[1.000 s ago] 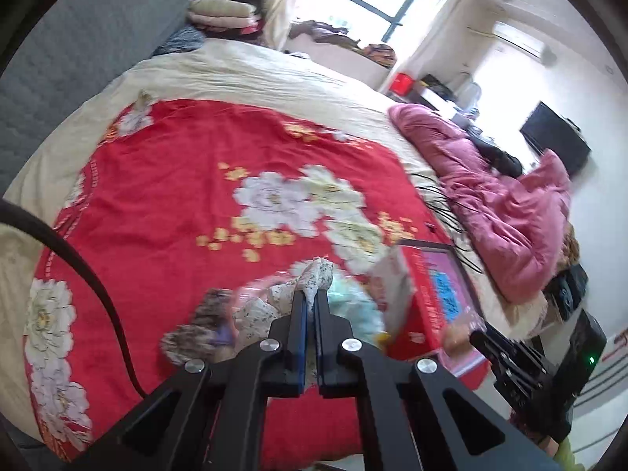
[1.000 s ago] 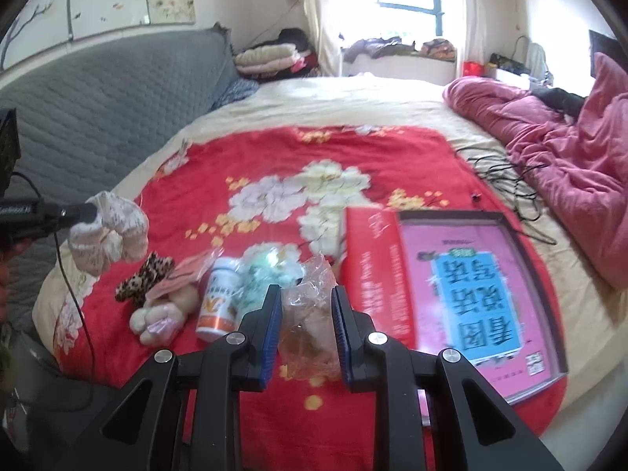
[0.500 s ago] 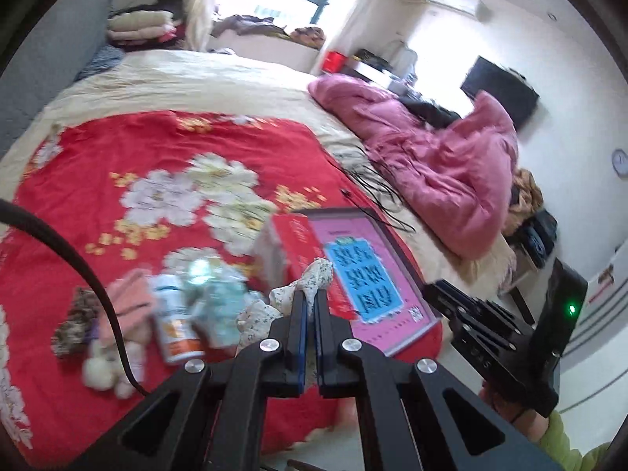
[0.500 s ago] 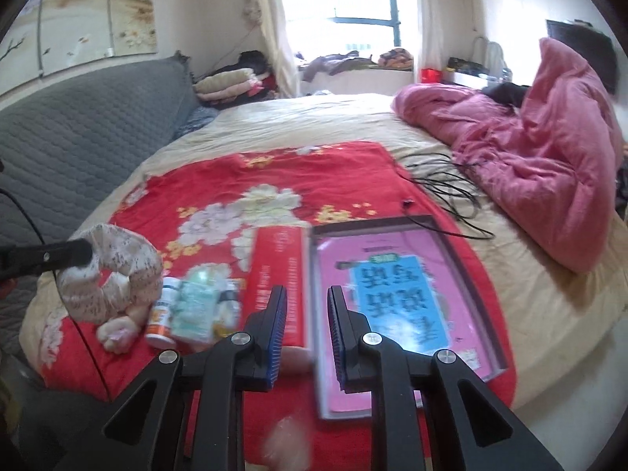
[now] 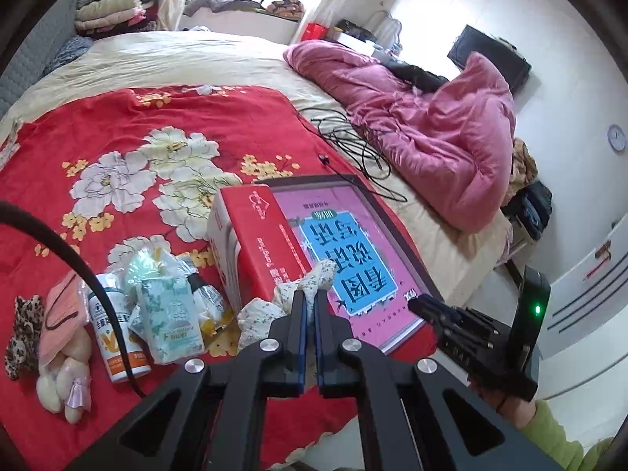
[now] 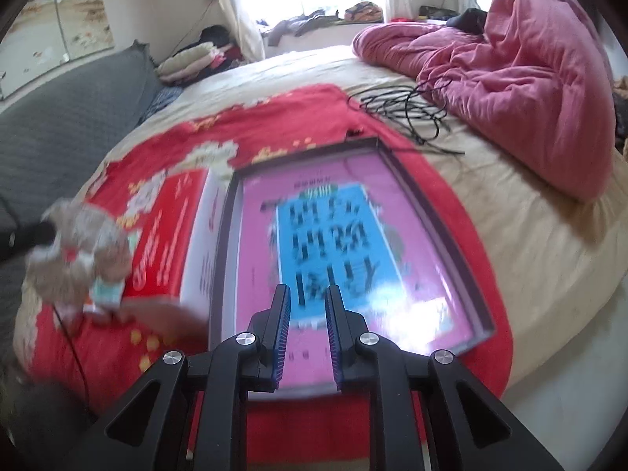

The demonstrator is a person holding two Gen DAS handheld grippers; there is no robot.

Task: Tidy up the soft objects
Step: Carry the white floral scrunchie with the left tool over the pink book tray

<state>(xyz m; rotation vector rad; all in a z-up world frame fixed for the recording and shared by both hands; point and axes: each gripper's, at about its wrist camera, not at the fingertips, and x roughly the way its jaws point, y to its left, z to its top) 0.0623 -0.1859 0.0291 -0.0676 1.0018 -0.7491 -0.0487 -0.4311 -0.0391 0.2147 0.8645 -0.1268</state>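
My left gripper [image 5: 309, 294] is shut on a cream floral fabric piece [image 5: 257, 314], held above the near end of a red carton [image 5: 259, 247]. In the right wrist view that same fabric piece [image 6: 78, 251] hangs at the left, blurred. My right gripper [image 6: 308, 290] hovers over the near end of a flat pink box with a blue label [image 6: 255, 235]. Its jaws stand narrow with nothing between them. From the left wrist view the right gripper [image 5: 416, 304] shows at the pink box's [image 5: 290, 212] near right corner.
On the red flowered blanket [image 5: 117, 125], left of the carton, lie a tissue pack [image 5: 168, 314], a white bottle [image 5: 114, 345], a pink pack [image 5: 62, 314], a leopard scrunchie [image 5: 21, 329] and a cream plush piece [image 5: 66, 384]. Black cables [image 5: 353, 141] and a pink quilt [image 5: 431, 125] lie beyond.
Both grippers have swung right, from the pile of small items toward the carton and pink box. The clear plastic bag held by the right gripper is gone from its jaws. The left keeps the fabric.
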